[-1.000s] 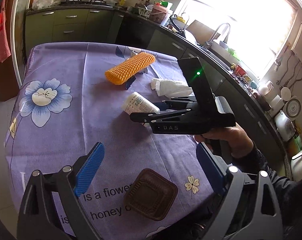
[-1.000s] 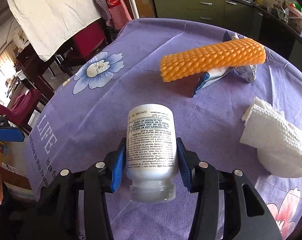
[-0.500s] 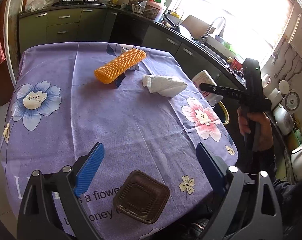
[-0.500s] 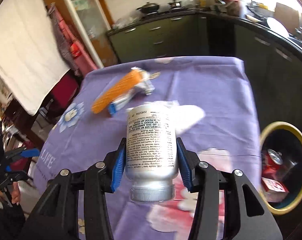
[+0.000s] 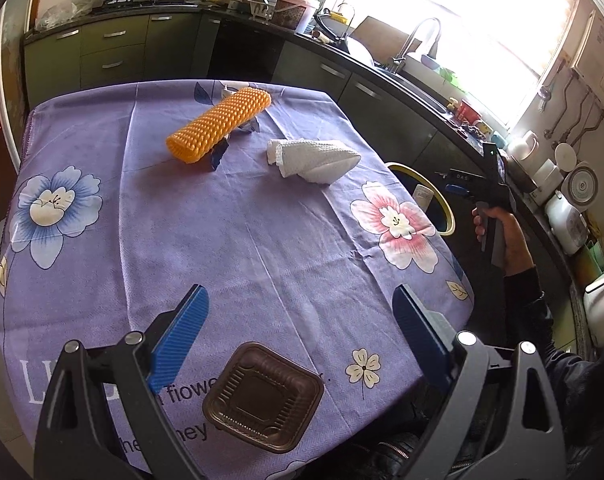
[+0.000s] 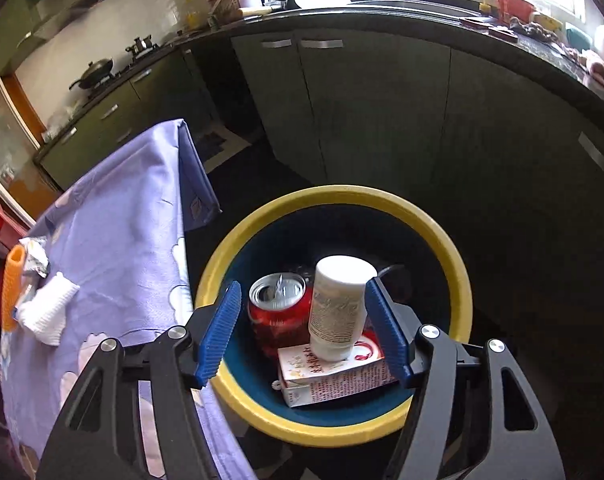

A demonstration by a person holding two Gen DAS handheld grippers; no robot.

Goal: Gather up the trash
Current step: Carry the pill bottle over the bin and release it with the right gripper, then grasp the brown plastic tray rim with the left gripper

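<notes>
My right gripper [image 6: 302, 332] is open above the yellow-rimmed bin [image 6: 458, 276] beside the table. The white bottle [image 6: 338, 308] is free between the open fingers, dropping into the bin onto a red can [image 6: 277, 308] and a carton [image 6: 334, 376]. In the left wrist view the bottle [image 5: 422, 197] shows at the bin rim [image 5: 442, 204], under the right gripper [image 5: 456, 189]. My left gripper [image 5: 297, 328] is open and empty over the near table edge, above a brown plastic tray [image 5: 263, 396]. An orange foam net [image 5: 217, 126] and a white paper towel [image 5: 314, 158] lie on the purple tablecloth.
A blue-and-silver wrapper [image 5: 217, 152] lies under the orange net. Dark kitchen cabinets [image 6: 382, 112] and a counter with a sink stand behind the bin. The table's right edge [image 6: 185, 216] hangs close beside the bin.
My right gripper swung off the table to above the bin and opened, letting the white bottle go. The left gripper stayed open near the brown tray.
</notes>
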